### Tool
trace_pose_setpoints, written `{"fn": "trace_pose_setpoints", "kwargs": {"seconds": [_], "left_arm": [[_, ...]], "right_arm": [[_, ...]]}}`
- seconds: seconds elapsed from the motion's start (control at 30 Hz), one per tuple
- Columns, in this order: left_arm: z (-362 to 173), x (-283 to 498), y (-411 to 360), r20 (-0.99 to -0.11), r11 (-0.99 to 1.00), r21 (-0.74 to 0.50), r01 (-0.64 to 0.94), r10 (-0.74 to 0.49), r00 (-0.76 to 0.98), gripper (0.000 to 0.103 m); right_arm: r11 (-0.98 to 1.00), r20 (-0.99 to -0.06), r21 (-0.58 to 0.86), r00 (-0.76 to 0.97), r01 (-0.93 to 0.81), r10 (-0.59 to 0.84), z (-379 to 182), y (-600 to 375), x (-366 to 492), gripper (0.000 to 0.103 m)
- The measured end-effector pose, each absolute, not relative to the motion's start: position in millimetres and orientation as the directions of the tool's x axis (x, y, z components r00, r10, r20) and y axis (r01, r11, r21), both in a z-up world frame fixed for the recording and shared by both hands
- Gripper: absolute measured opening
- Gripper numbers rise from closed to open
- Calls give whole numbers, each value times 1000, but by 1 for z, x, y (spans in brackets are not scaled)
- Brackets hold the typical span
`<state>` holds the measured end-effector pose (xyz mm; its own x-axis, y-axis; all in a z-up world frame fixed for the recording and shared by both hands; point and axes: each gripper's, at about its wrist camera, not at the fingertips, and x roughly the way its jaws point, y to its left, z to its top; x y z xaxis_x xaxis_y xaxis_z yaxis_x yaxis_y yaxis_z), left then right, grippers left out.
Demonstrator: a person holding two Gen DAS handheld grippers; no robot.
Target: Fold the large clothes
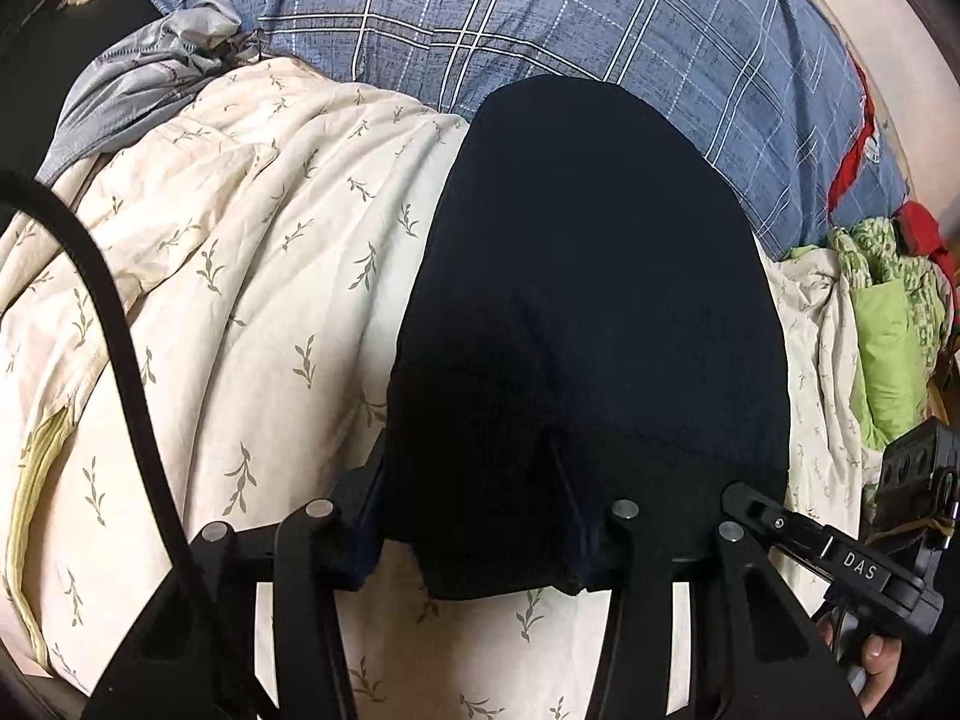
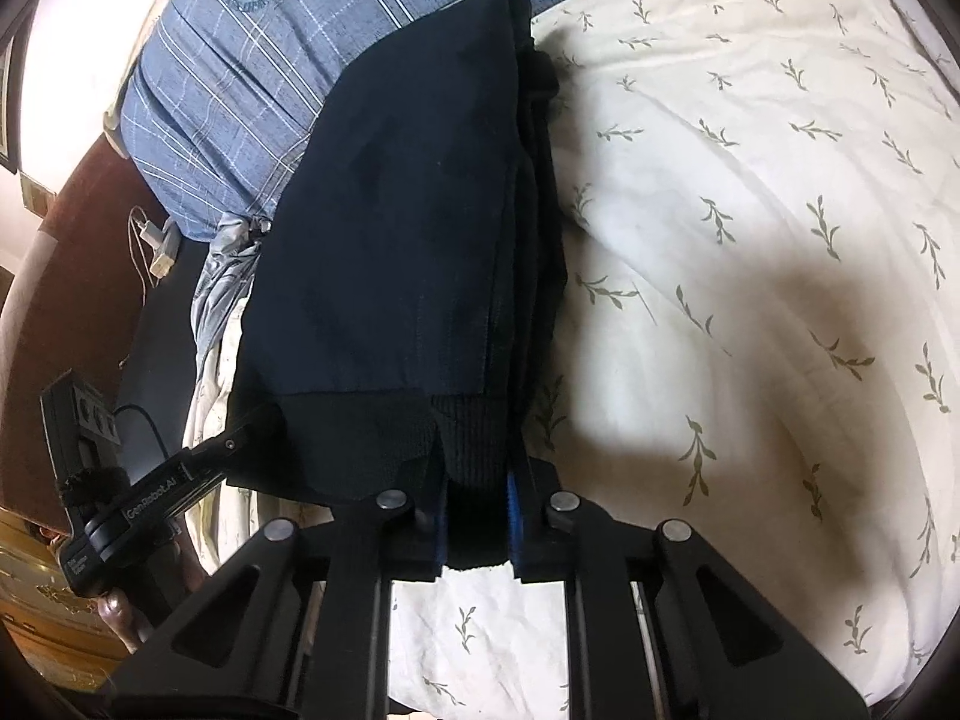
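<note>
Here the dark navy garment (image 2: 390, 228), already folded into a narrow stack on the leaf-print duvet (image 2: 750, 192), is pinched at its ribbed hem by the nearly closed right gripper (image 2: 477, 516); the left gripper (image 1: 474, 540) stands half-open astride the same hem, grip uncertain; final folding seemingly remains.

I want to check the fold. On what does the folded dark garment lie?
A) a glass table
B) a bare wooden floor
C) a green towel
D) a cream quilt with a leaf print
D: the dark garment lies on the cream leaf-print quilt, its far end reaching the blue plaid pillow.
</note>
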<state>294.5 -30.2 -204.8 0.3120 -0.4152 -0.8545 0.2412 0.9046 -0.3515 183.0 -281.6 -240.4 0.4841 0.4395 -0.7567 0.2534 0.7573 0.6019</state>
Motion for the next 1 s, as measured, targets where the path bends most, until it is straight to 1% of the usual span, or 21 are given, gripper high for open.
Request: {"fn": "trace_pose_setpoints", "kwargs": {"seconds": [0.07, 0.23, 0.33, 0.47, 0.57, 0.67, 0.73, 0.83, 0.93, 1.0], "left_arm": [[-205, 295, -30, -855, 904, -353, 240, -416, 310, 47], [-205, 296, -28, -852, 902, -363, 232, -423, 308, 47], [-204, 295, -26, -849, 900, -367, 233, -427, 313, 47], [-203, 293, -26, -849, 901, -363, 238, -425, 313, 47], [-201, 293, -26, -850, 903, -357, 240, -421, 317, 47], [-199, 293, -24, -849, 902, -366, 230, -424, 314, 48], [-200, 294, -23, -852, 901, -373, 224, -428, 301, 50], [-201, 296, -22, -857, 901, -380, 207, -428, 288, 54], [-201, 299, -22, -857, 902, -387, 192, -429, 287, 54], [-199, 297, -22, -855, 902, -387, 193, -429, 290, 54]], "right_arm": [[757, -755, 602, 489, 254, 437, -239, -281, 182, 20], [748, -745, 612, 504, 256, 437, -237, -284, 180, 21], [774, -763, 578, 508, 257, 401, -234, -282, 179, 20], [795, -776, 552, 503, 253, 380, -231, -280, 180, 15], [789, -772, 557, 510, 259, 378, -231, -282, 179, 13], [793, -761, 557, 534, 246, 368, -222, -282, 176, 13], [788, -770, 556, 520, 265, 369, -229, -283, 177, 13], [753, -761, 591, 509, 288, 402, -237, -288, 176, 16], [744, -738, 611, 536, 271, 410, -232, -290, 171, 22], [745, -732, 611, 549, 269, 402, -230, -291, 168, 23]]}}
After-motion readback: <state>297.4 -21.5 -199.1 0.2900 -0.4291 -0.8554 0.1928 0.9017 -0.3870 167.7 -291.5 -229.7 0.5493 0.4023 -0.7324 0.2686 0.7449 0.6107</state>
